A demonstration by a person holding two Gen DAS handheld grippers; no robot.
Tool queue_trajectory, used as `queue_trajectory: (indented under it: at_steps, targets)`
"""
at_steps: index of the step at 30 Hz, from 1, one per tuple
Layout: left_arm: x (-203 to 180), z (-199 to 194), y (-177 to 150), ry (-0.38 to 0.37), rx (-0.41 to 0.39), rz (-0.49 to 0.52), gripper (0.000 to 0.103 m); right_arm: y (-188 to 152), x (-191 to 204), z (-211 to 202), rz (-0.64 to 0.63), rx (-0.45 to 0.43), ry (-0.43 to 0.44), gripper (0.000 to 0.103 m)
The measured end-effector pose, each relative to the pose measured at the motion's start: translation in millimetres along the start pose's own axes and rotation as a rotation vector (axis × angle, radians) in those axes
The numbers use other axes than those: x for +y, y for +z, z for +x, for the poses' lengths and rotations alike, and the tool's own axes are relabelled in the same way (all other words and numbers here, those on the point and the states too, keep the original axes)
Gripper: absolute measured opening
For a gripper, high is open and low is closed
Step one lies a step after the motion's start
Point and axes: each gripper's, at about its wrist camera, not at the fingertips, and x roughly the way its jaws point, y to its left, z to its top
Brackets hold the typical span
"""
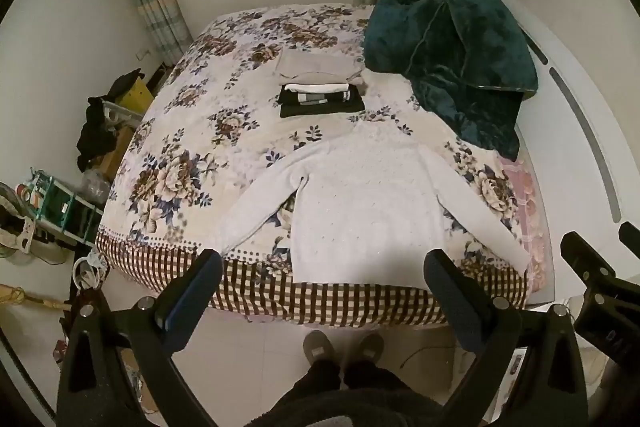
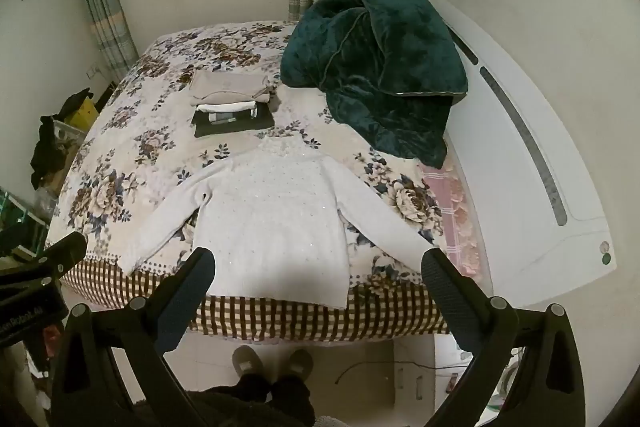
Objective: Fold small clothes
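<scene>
A white knit sweater (image 1: 368, 203) lies flat on the floral bed (image 1: 192, 147), sleeves spread out, hem at the near edge; it also shows in the right wrist view (image 2: 272, 219). My left gripper (image 1: 324, 263) is open and empty, held above the bed's near edge in front of the hem. My right gripper (image 2: 318, 261) is open and empty at the same edge, and shows at the right of the left wrist view (image 1: 592, 259). A stack of folded clothes (image 1: 320, 83), beige on top of white and black, sits behind the sweater, also in the right wrist view (image 2: 232, 103).
A dark green blanket (image 1: 452, 55) is heaped at the bed's far right by the white headboard (image 2: 532, 167). Boxes, dark clothes and a green rack (image 1: 60, 203) crowd the floor left of the bed. My slippered feet (image 1: 342, 347) stand at the bed's foot.
</scene>
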Motion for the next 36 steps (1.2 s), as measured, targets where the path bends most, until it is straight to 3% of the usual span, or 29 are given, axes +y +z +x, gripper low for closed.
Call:
queue_trajectory:
  at_steps: [13, 36]
  targets:
    - [-7, -3, 2, 0.022, -0.004, -0.001, 0.103, 2, 6, 8, 0.000, 0.009, 0.007, 0.103]
    - [14, -11, 3, 0.018, -0.049, -0.024, 0.103, 10, 9, -4, -0.038, -0.025, 0.009, 0.103]
